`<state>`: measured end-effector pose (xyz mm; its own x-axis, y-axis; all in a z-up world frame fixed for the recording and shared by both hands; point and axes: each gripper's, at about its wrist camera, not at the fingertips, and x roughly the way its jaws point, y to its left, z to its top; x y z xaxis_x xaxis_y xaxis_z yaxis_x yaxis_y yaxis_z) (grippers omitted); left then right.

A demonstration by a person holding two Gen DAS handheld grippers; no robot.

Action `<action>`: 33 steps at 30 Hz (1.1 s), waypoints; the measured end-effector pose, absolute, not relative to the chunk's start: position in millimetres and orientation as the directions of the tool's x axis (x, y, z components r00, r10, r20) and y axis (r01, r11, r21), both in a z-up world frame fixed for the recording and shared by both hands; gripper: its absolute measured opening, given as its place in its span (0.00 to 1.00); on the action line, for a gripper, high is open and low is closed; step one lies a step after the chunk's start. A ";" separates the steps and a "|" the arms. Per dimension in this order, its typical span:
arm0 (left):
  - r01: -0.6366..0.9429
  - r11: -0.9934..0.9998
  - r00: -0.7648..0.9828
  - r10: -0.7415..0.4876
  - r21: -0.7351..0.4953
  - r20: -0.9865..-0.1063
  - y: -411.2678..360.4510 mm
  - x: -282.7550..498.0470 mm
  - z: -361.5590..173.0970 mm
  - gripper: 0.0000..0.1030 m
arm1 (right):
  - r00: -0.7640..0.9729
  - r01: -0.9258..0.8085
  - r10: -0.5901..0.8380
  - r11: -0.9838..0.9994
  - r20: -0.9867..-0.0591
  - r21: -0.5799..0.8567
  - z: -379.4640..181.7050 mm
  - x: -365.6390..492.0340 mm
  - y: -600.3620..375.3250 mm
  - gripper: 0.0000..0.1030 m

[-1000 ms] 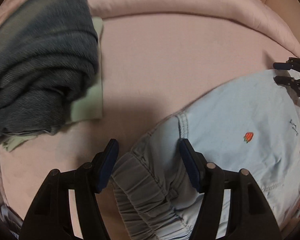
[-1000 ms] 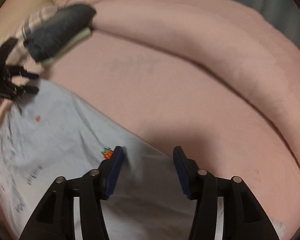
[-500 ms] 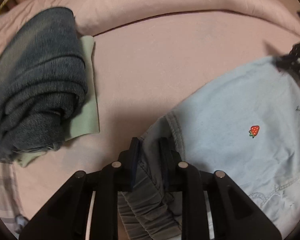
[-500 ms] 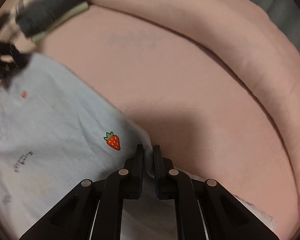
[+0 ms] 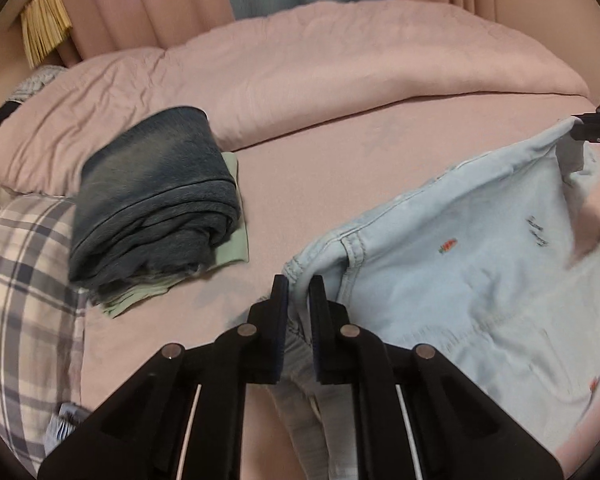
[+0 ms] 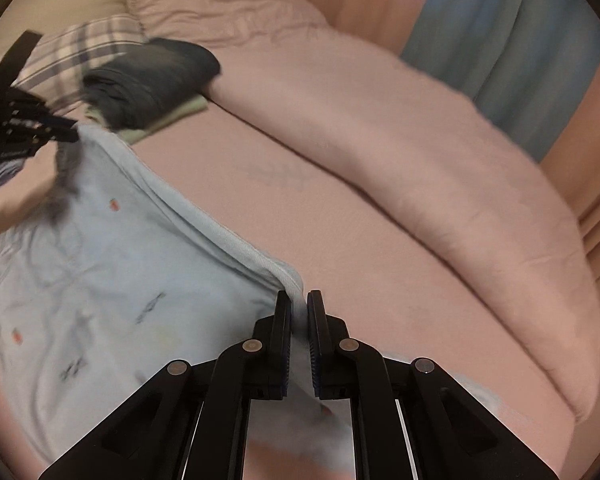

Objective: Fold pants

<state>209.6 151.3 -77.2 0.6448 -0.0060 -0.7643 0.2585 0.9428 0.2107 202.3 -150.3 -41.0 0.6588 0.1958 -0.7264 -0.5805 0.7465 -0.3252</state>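
The left gripper (image 5: 299, 294) clamps the waistband and the right gripper (image 6: 299, 309) a far edge of the light blue pants (image 5: 480, 272), beside the folded dark jeans (image 5: 152, 200). Blurred cloth; lower part cut off.

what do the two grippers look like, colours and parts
Both match: the left gripper and right gripper are matte black plastic, each with two angular linkage fingers, round silver pivot pins and dark blue ribbed pads. No cables, markings, hands or sleeves are visible.

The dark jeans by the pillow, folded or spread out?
Folded: the dark jeans sit as a compact layered bundle atop a green garment.
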 end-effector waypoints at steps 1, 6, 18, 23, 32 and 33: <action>0.266 0.940 0.649 -0.013 0.211 -0.761 150.5 198.7 -77.4 0.08 | 0.663 -0.583 0.203 0.744 -0.720 -0.326 -37.1 188.8 -152.2 0.09; 0.267 0.941 0.670 -0.025 0.209 -0.742 155.7 157.5 -80.5 0.08 | 0.678 -0.593 0.218 0.726 -0.702 -0.348 -25.2 138.9 -141.1 0.08; 0.233 0.961 0.682 -0.053 0.148 -0.729 176.2 67.8 -120.1 0.06 | 0.620 -0.675 0.252 0.655 -0.743 -0.341 -64.2 34.0 -130.8 0.08; 0.187 0.977 0.640 -0.040 0.105 -0.767 181.5 58.3 -153.5 0.05 | 0.546 -0.748 0.219 0.562 -0.809 -0.353 -115.8 9.5 -109.3 0.08; 0.159 0.980 0.635 -0.195 -0.121 -0.747 185.5 43.4 -139.4 0.05 | 0.567 -0.737 0.227 0.569 -0.791 -0.365 -114.1 9.0 -105.6 0.08; 0.133 0.958 0.613 -0.280 -0.252 -0.739 191.4 41.1 -140.4 0.07 | 0.571 -0.734 0.229 0.574 -0.788 -0.364 -114.3 6.7 -106.2 0.08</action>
<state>41.1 191.4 -140.4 0.6133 -0.2795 -0.7387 0.1327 0.9585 -0.2525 6.7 -106.2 -114.3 0.5707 0.2293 -0.7885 -0.7336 0.5737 -0.3642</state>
